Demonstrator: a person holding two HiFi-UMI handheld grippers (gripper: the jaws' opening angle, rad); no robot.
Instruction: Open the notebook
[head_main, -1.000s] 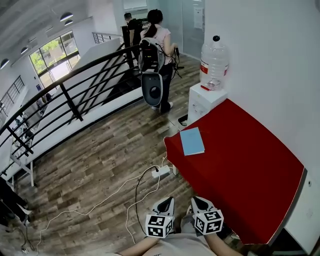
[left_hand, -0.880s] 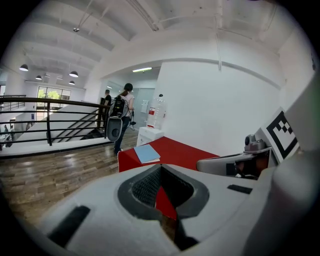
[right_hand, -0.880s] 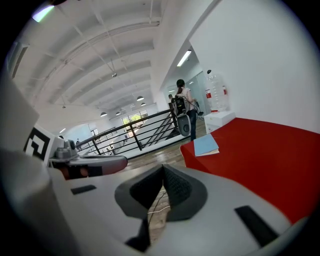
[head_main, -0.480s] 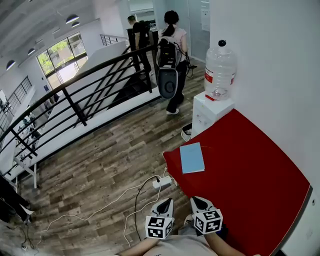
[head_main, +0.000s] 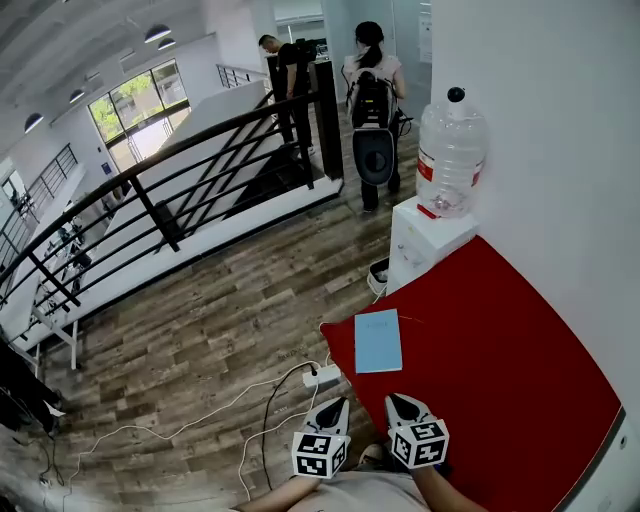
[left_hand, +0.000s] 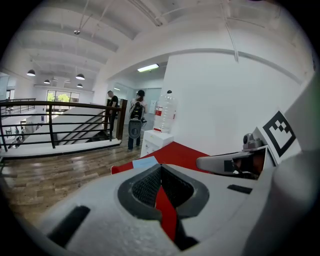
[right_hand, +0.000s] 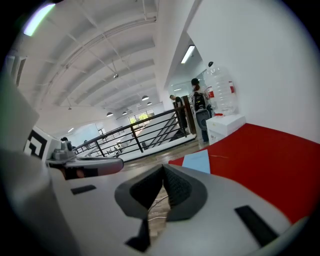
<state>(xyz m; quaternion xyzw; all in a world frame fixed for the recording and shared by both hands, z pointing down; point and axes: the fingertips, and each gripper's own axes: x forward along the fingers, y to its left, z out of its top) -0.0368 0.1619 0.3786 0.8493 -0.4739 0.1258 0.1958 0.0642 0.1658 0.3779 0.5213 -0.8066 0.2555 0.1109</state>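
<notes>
The light blue notebook (head_main: 378, 341) is lying closed and flat on the red table (head_main: 510, 390), close to the table's left edge and near its corner. Both grippers are hanging nearer to the person than the notebook and are not touching it. The left gripper (head_main: 337, 402) is keeping its jaws together with nothing between them, and it is hovering beside the table's left edge. The right gripper (head_main: 393, 400), just beside it, is also holding its jaws together and empty. On the wooden floor (head_main: 200, 340) a white power strip (head_main: 322, 376) is lying near the table corner. At the far end of the table a large water bottle (head_main: 452, 150) is standing on a white dispenser (head_main: 425, 240). Two persons (head_main: 372, 100) are standing farther away by the black railing (head_main: 180, 170).
</notes>
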